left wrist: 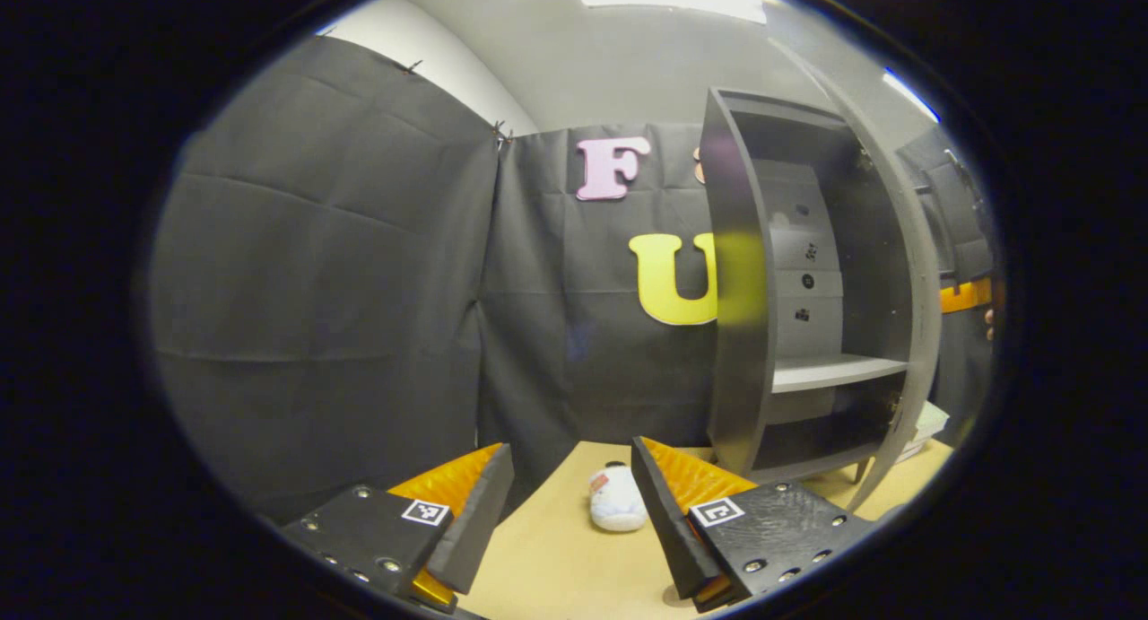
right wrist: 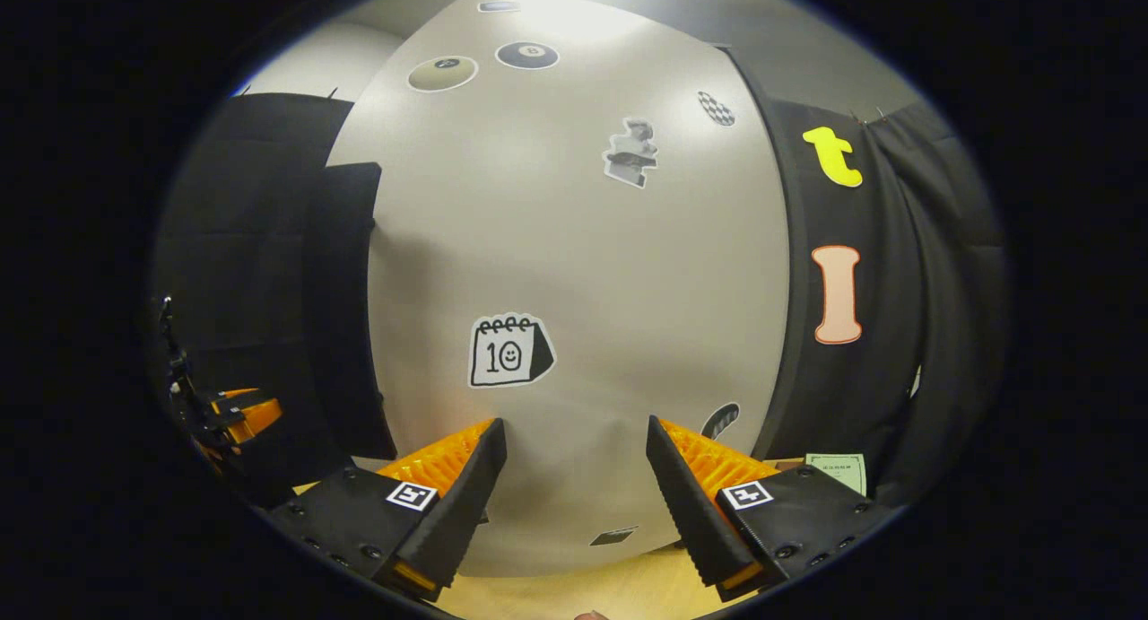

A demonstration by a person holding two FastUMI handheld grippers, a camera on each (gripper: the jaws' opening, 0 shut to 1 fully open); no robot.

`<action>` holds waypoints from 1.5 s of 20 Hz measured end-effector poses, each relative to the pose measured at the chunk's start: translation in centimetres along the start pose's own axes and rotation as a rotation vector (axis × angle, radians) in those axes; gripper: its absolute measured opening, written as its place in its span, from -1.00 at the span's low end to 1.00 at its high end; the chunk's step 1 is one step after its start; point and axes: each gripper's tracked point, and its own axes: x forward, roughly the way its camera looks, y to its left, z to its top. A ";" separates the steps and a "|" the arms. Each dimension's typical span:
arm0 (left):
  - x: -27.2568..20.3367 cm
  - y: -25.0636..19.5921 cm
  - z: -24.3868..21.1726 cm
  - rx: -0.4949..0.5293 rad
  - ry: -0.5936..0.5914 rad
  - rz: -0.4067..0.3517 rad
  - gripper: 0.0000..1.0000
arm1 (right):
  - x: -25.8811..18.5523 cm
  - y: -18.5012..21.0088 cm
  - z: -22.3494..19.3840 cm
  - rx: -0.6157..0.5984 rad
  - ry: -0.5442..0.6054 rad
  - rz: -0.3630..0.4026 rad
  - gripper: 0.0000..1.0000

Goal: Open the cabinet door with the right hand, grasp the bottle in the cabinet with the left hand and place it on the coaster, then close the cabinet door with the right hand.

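Between your left gripper (left wrist: 572, 503)'s spread fingers, which hold nothing, a small white bottle (left wrist: 616, 499) lies on the tan table (left wrist: 556, 566), apparently on its side with its dark cap pointing away from you, though it is small and soft in the left gripper view, so take that as likely rather than sure. It sits well short of the cabinet and apart from both fingertips. Just past the right-hand finger stands the dark grey cabinet (left wrist: 744, 333), its door (left wrist: 906, 333) swung wide so you see it edge-on at the cabinet's right, with a pale shelf (left wrist: 834, 369) inside and stickers on the back panel. Farther off hangs the black cloth wall (left wrist: 359, 288). At your right gripper (right wrist: 574, 490), the fingers are likewise apart and grip nothing; they hover close before the pale face of the cabinet door (right wrist: 574, 243), which carries a calendar sticker (right wrist: 508, 351) just above them and more stickers higher up. Whether the tips touch the panel is not clear. Low at the left edge of the right gripper view, your left gripper (right wrist: 229, 414) shows against the dark cloth, and a paper card (right wrist: 836, 470) lies on the table at the far right.
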 end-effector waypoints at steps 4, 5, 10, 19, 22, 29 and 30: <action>-1.2 3.5 -0.7 0.030 0.014 0.045 0.58 | 0.0 0.3 -0.5 -0.025 -0.007 -0.043 0.93; -1.6 4.2 -0.7 0.030 0.017 0.054 0.58 | -0.2 0.4 -0.6 -0.023 -0.013 -0.053 0.93; -2.5 6.6 -1.3 0.008 0.029 0.086 0.58 | -0.5 0.5 -0.9 0.013 -0.024 -0.097 0.92; -0.7 5.1 -1.1 0.004 0.033 0.041 0.58 | -0.7 2.1 -1.4 0.031 -0.037 -0.117 0.94; 0.2 2.7 -0.6 -0.007 0.030 0.004 0.58 | -1.4 1.7 -0.6 0.063 -0.052 -0.089 0.94; 1.9 -4.6 2.5 -0.024 -0.011 -0.081 0.59 | -9.3 -3.9 2.1 0.075 -0.118 -0.095 0.94; 2.0 -6.0 3.0 -0.022 -0.013 -0.095 0.58 | -10.5 -4.9 2.4 0.069 -0.126 -0.106 0.94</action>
